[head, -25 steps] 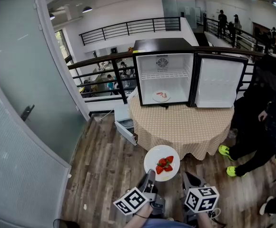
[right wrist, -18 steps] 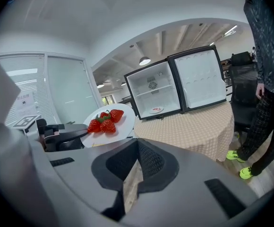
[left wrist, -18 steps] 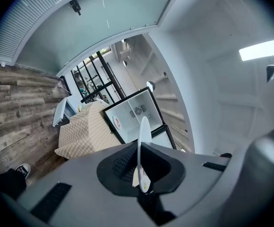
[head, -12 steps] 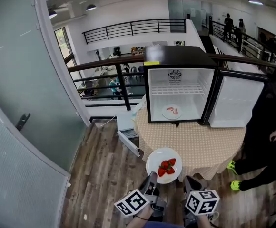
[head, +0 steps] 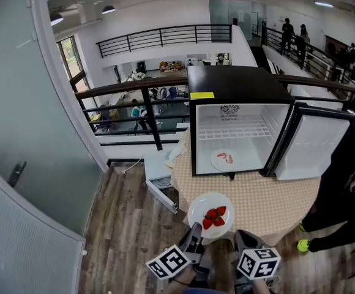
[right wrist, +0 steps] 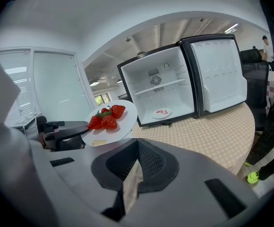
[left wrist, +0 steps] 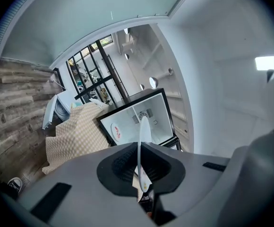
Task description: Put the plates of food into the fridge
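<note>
One plate of strawberries (head: 210, 215) is gripped by its rim in the left claw (head: 195, 229), while the right claw (right wrist: 136, 148) is closed on nothing.

1. We see a round table (head: 193, 185) under a checked cloth (head: 257, 204), standing on a wooden floor (head: 128, 225).
2. On the cloth stands a black fridge (head: 239, 81), set toward the table's far side, its door swung open to the right.
3. On the fridge's bottom lies a white plate (head: 223, 160) with something red on it, and a wire shelf (head: 239, 129) runs above it.
</note>
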